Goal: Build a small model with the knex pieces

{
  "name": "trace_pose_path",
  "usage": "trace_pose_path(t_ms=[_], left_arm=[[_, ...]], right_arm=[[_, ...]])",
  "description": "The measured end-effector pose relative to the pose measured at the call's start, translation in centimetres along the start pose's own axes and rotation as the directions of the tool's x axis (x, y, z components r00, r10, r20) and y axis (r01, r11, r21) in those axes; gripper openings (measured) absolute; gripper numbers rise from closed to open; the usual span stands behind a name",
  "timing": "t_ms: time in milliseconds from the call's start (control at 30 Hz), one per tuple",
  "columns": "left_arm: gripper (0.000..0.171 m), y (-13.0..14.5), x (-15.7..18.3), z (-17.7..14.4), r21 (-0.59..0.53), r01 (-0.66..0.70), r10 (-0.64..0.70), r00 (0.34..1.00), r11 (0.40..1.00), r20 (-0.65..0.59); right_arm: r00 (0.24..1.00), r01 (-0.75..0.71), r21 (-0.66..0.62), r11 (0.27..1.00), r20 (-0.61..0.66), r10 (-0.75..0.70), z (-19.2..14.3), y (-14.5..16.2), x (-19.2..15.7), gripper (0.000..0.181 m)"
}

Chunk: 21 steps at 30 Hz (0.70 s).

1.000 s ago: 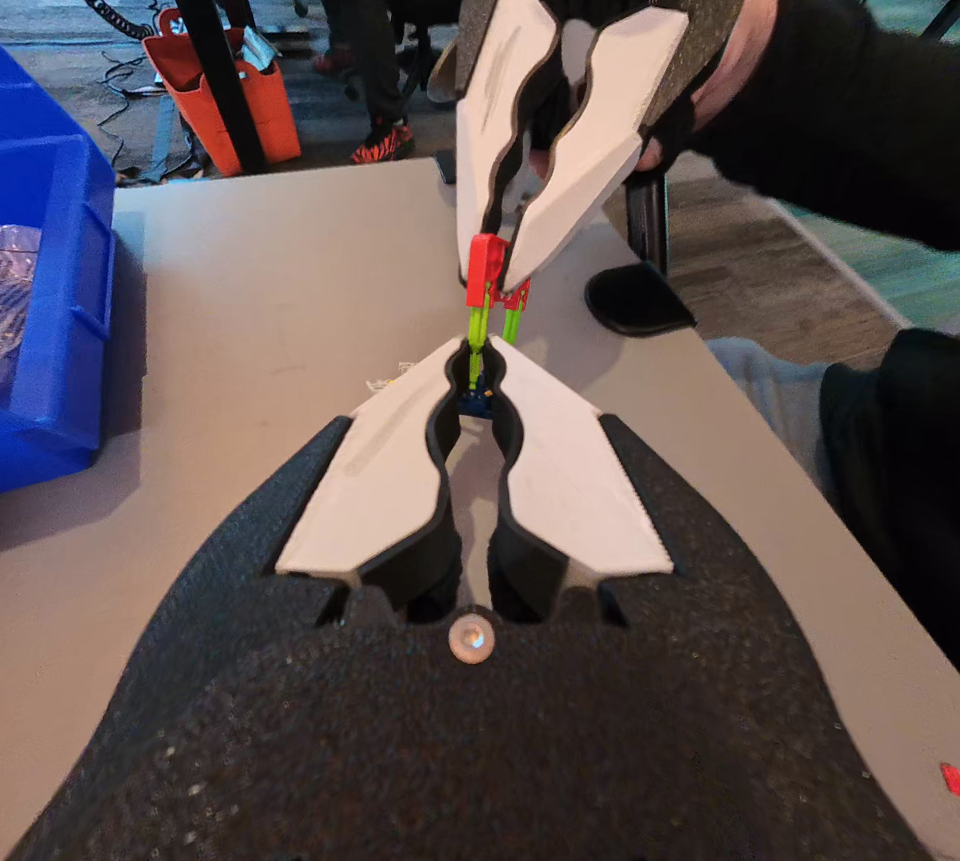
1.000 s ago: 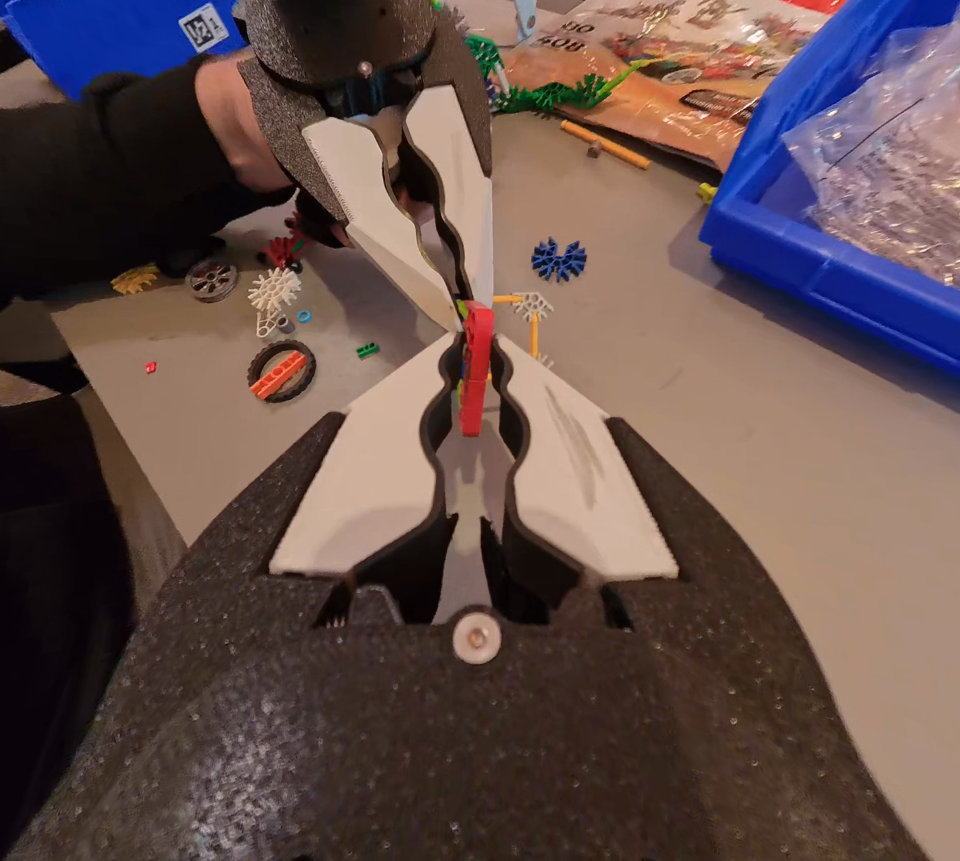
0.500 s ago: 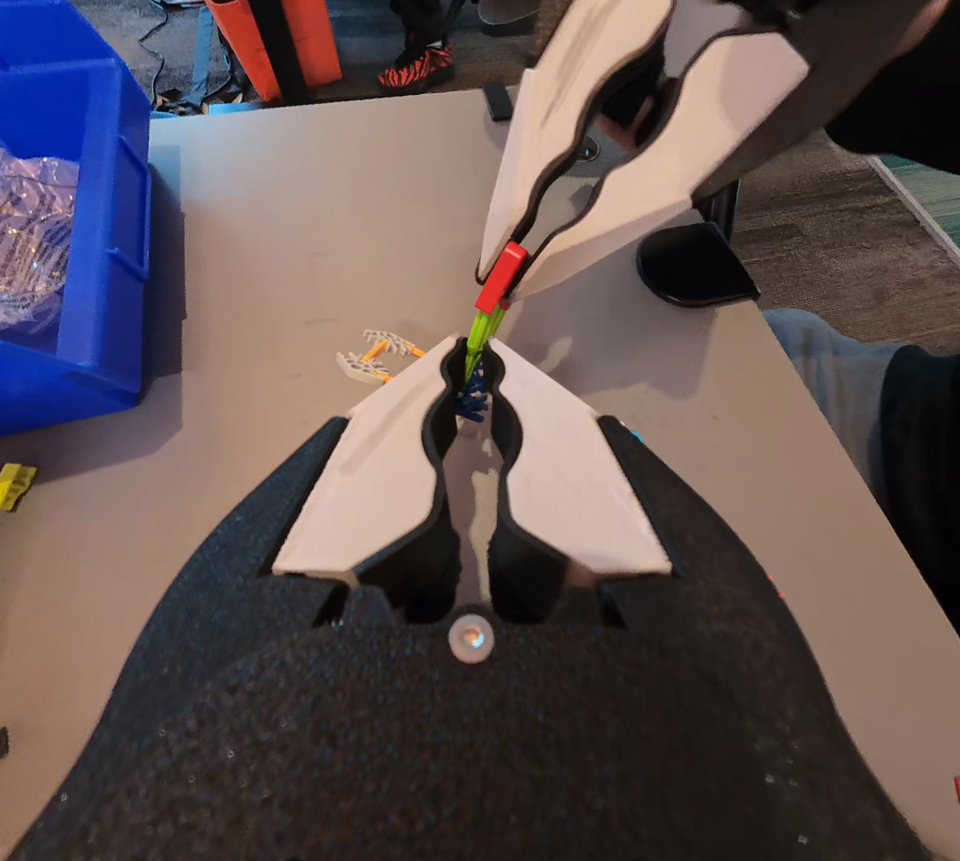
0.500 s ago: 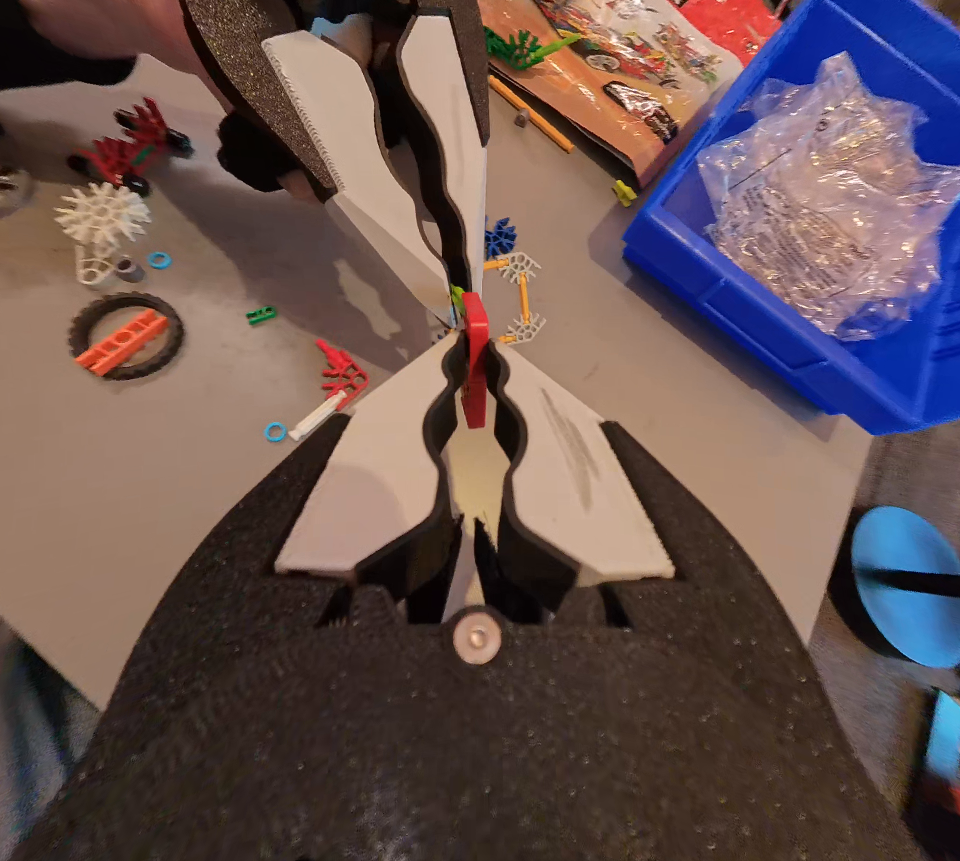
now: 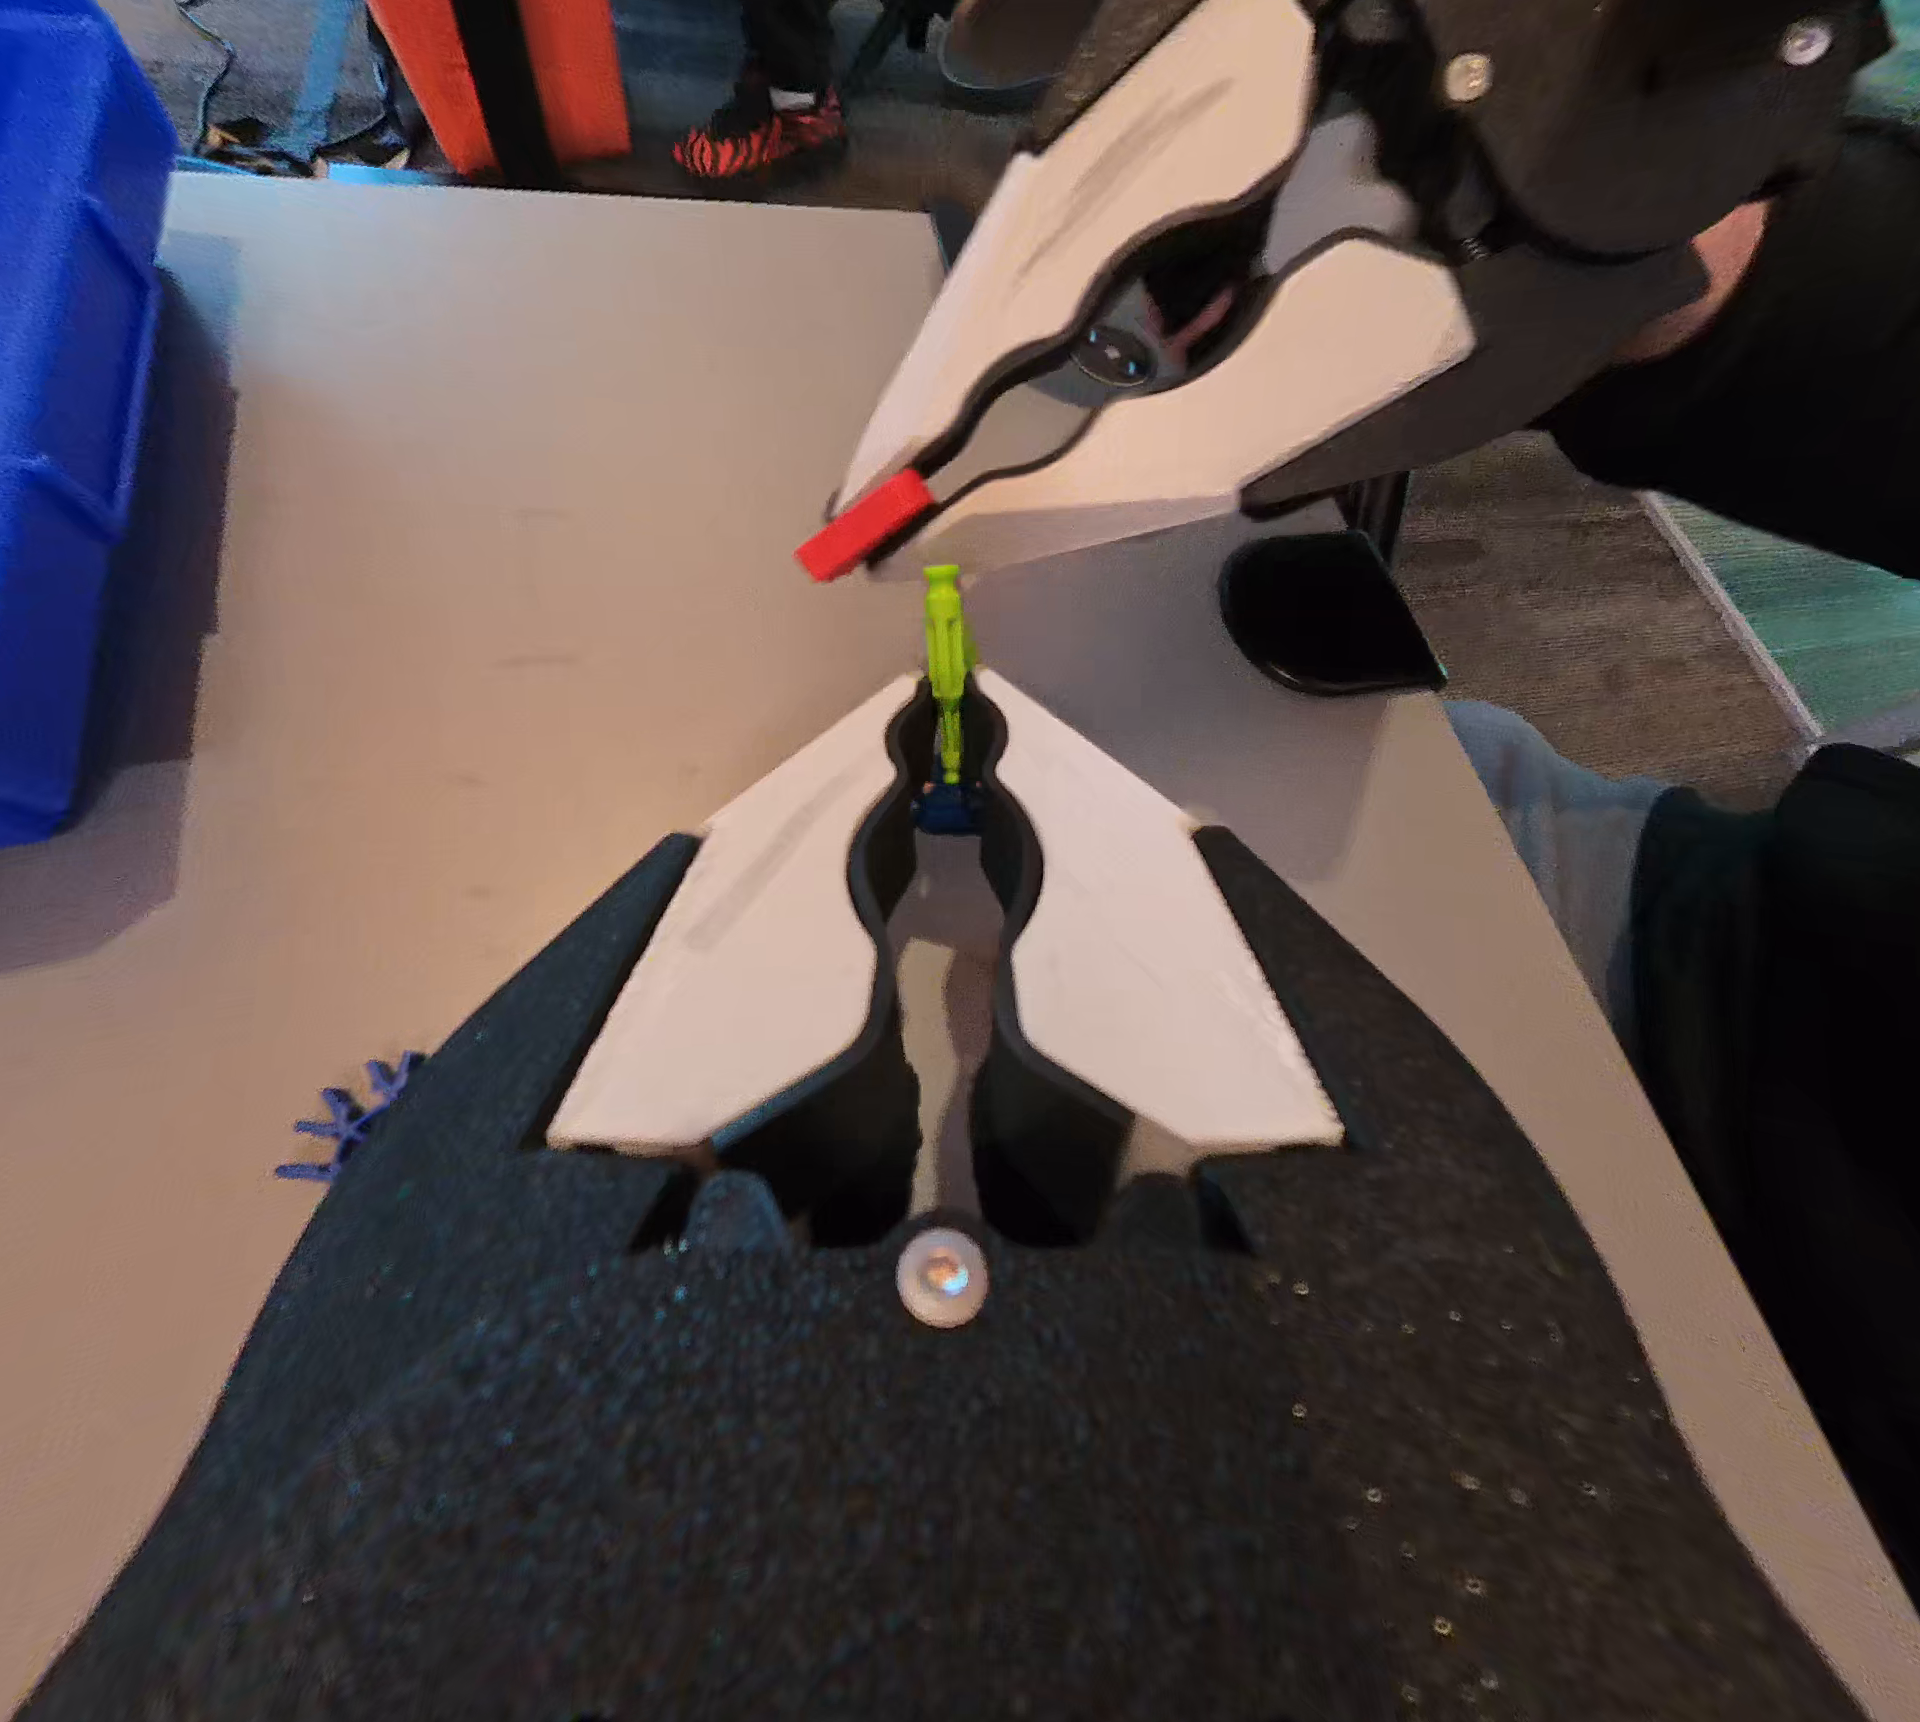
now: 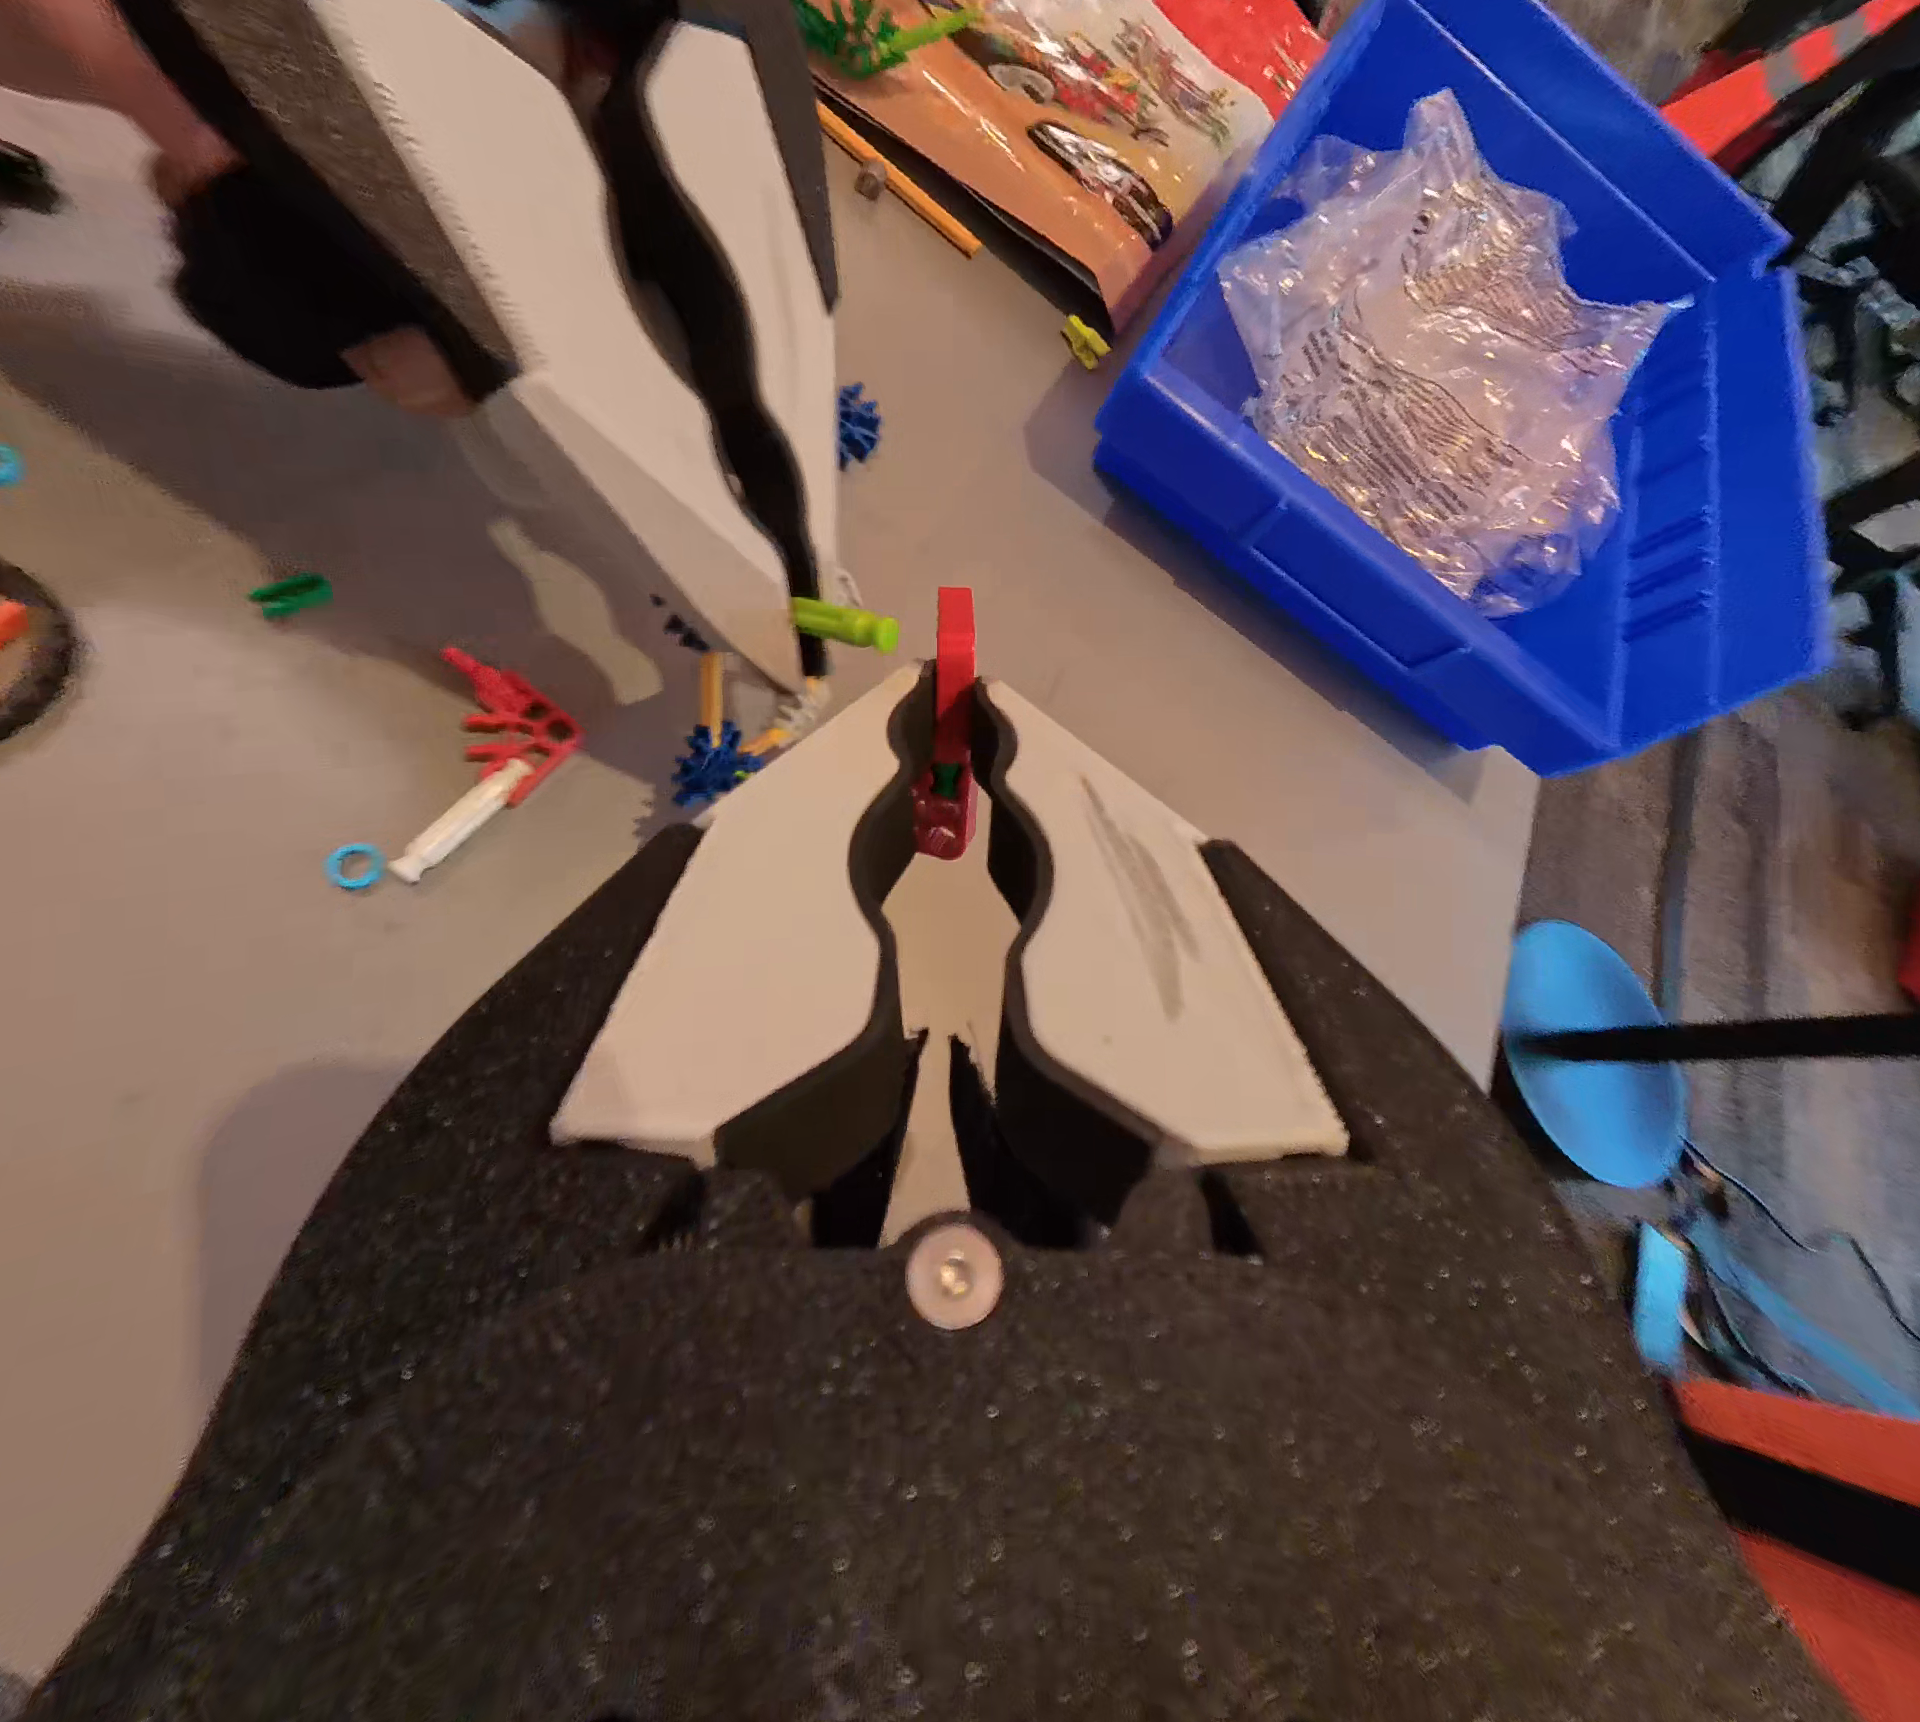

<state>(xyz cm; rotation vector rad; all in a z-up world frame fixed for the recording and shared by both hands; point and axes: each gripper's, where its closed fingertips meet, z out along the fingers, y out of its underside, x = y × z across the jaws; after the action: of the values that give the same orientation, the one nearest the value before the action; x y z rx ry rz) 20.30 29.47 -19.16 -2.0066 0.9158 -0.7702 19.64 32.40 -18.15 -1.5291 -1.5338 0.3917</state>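
Observation:
My left gripper [image 5: 948, 685] is shut on a lime green rod [image 5: 945, 633] with a dark blue piece [image 5: 948, 808] at its inner end. The rod sticks up past the fingertips. My right gripper [image 6: 951, 675] is shut on a red connector piece [image 6: 951, 716]. In the left wrist view the right gripper [image 5: 883, 519] comes in from the upper right with the red piece [image 5: 862, 524] just above and left of the rod's tip, a small gap between them. In the right wrist view the left gripper [image 6: 805, 654] holds the green rod [image 6: 847, 623] just left of the red piece.
A blue bin [image 6: 1475, 384] with a clear plastic bag [image 6: 1444, 415] stands to the right on the grey table [image 6: 260, 997]. A printed toy bag [image 6: 1039, 31] lies behind. Loose toy pieces lie about: a red-and-white one [image 6: 488, 768], blue connectors [image 6: 712, 763], a cyan ring [image 6: 351, 867]. Only a small space, under 4 cm, lies between the two pairs of fingers.
The red piece and green rod, joined a second ago, have come apart. The right gripper swung up and to the right with the red piece. The left gripper kept the rod.

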Motion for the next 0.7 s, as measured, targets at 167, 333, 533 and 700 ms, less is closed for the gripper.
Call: trace_pose_path(t_ms=[167,333,533,700], left_arm=[[0.001,0.31,-0.39,-0.15,-0.005,0.013,-0.013,1.0,1.0,0.006],[0.0,0.07,-0.86,-0.33,0.017,0.061,-0.061,0.998,0.998,0.014],[0.001,0.11,-0.98,-0.11,0.014,0.058,-0.058,0.998,0.998,0.033],[0.001,0.24,-1.15,0.34,-0.004,0.03,-0.029,0.997,1.0,0.075]], right_arm=[[1.0,0.002,0.059,0.998,0.014,-0.003,-0.83,-0.48,-0.81,0.003],[0.999,-0.034,0.078,0.996,0.016,0.033,-1.05,-0.41,-0.77,0.004],[1.0,0.007,0.04,0.999,-0.026,-0.006,-0.62,-0.29,-0.81,0.004],[0.98,0.136,-0.024,0.99,-0.143,-0.138,-0.77,-0.15,-0.6,0.004]])
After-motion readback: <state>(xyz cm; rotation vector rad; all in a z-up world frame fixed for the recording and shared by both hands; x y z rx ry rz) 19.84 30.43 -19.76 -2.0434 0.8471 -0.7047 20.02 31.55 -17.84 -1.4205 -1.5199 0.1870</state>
